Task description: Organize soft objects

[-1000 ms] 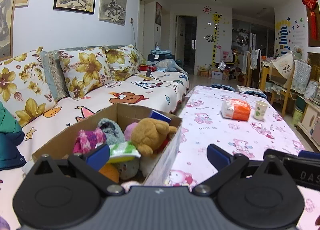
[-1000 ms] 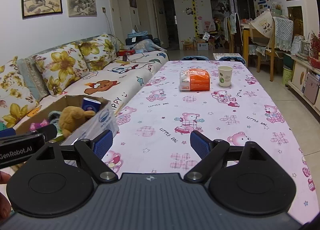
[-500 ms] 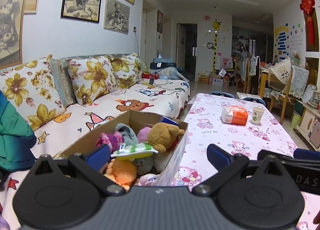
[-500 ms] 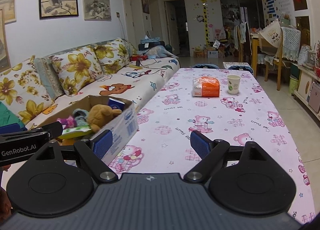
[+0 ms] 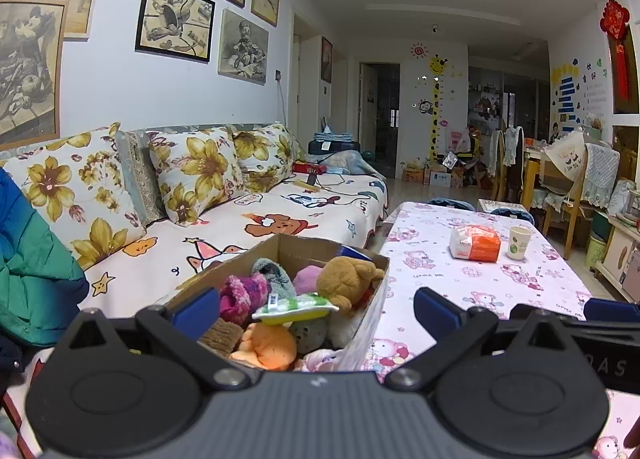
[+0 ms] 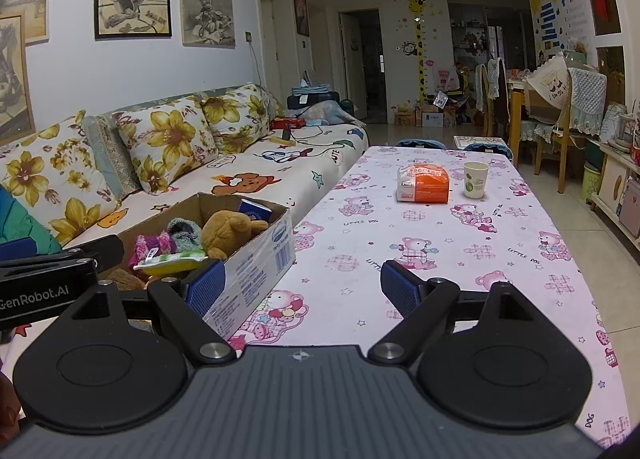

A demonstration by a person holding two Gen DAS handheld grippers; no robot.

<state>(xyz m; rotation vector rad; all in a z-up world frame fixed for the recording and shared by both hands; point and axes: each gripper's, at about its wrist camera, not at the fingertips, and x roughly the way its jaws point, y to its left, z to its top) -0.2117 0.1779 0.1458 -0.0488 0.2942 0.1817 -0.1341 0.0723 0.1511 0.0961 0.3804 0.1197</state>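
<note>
A cardboard box stands at the near left corner of the pink table, full of soft toys: a brown plush bear, a pink fuzzy toy, a grey one, an orange one and a green-and-white flat piece. My left gripper is open and empty, just behind and above the box. My right gripper is open and empty, over the table to the right of the box; the bear shows there too.
An orange-and-white tissue pack and a paper cup stand far down the table. A sofa with flowered cushions runs along the left. A green jacket lies at far left. Chairs stand at the right.
Both grippers have pulled back and risen from the box, so more of the box's inside and of the room shows. Both jaws stayed open.
</note>
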